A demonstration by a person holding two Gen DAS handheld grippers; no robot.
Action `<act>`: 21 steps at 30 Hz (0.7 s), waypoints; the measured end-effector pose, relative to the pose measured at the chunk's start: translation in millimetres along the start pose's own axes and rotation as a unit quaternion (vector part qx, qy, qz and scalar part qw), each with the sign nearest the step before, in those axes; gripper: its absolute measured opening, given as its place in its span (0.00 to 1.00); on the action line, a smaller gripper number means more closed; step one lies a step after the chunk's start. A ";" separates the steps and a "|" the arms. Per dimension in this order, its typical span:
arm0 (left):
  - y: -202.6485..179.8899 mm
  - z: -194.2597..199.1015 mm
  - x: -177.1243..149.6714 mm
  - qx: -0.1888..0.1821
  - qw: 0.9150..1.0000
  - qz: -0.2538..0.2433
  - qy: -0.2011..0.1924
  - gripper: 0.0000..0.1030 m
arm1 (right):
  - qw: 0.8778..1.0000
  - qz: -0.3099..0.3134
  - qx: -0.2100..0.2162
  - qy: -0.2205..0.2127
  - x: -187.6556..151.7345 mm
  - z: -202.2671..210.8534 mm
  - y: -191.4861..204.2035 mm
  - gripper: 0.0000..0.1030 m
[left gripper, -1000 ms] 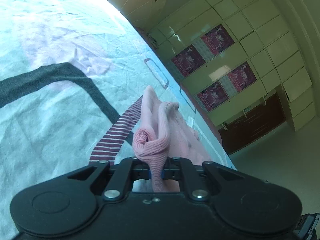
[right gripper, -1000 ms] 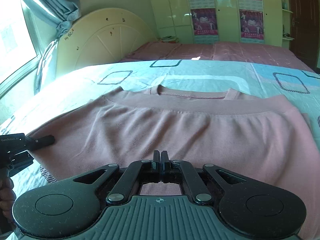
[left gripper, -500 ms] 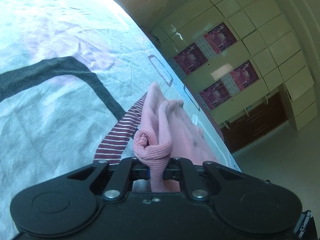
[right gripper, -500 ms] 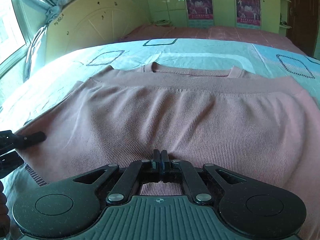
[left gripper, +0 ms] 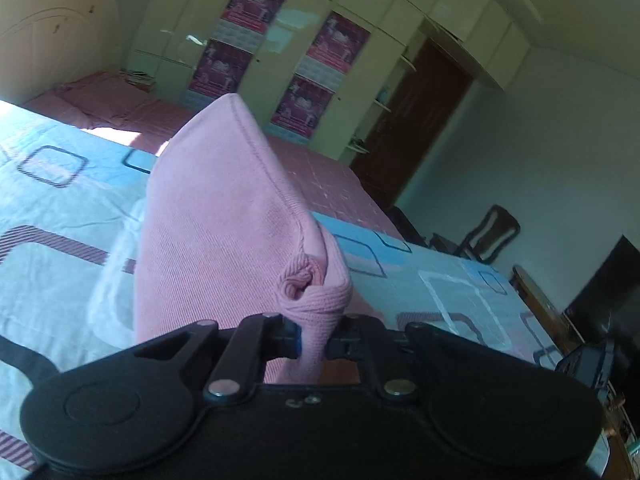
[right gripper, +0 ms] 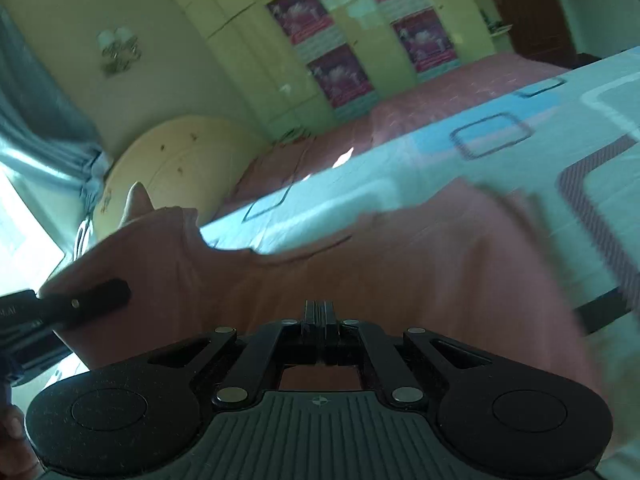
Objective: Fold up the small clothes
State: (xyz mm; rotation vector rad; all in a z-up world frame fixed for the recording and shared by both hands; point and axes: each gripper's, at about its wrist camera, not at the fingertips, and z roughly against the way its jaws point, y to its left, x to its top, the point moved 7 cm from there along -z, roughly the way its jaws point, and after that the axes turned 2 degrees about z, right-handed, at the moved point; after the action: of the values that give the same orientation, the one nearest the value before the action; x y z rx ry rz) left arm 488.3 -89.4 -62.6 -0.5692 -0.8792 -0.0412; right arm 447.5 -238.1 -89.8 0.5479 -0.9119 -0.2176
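Note:
A pink knit garment (left gripper: 224,220) rises from the bed as a lifted fold. Its thick hem is bunched between the jaws of my left gripper (left gripper: 314,332), which is shut on it. In the right wrist view the same garment (right gripper: 360,272) spreads, blurred, over the light blue patterned sheet (right gripper: 400,168). My right gripper (right gripper: 320,312) has its fingers pressed together at the garment's near edge, and fabric shows under them. The left gripper (right gripper: 116,294) reaches in from the left and holds up the garment's left corner.
A cream headboard (right gripper: 180,160) and a blue curtain (right gripper: 32,120) stand at the bed's head. Pale wardrobes with pink posters (left gripper: 260,40) line the far wall beside a brown door (left gripper: 420,128). Chairs (left gripper: 488,232) and a dark screen (left gripper: 608,292) stand past the bed's right side.
Both grippers have swung sideways and rolled, still shut on the garment. The left one has risen, and the cloth that lay flat on the sheet now stands up as a raised fold.

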 end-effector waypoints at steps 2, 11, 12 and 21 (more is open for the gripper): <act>-36.0 -32.6 -25.0 -0.021 0.998 -0.018 0.055 0.27 | 1.000 -0.023 -0.012 -0.007 15.9 23.9 -33.8 0.00; -33.2 -36.1 -47.5 0.022 0.997 -0.042 0.063 0.53 | 0.997 -0.076 0.022 0.012 29.4 83.0 -101.1 0.53; -14.2 -32.8 -37.8 0.049 0.997 -0.036 0.058 0.53 | 0.996 -0.076 0.037 0.021 26.8 79.4 -97.8 0.49; 83.5 -52.5 -34.7 0.112 0.988 0.028 0.106 0.49 | 0.990 -0.030 0.066 0.120 -9.4 -3.9 -55.7 0.49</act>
State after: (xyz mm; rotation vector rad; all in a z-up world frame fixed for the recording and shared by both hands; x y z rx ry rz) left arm 525.4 -50.6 -152.3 -0.3719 -0.6498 0.0478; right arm 447.7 -279.8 -128.1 0.7094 -0.6787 -0.1416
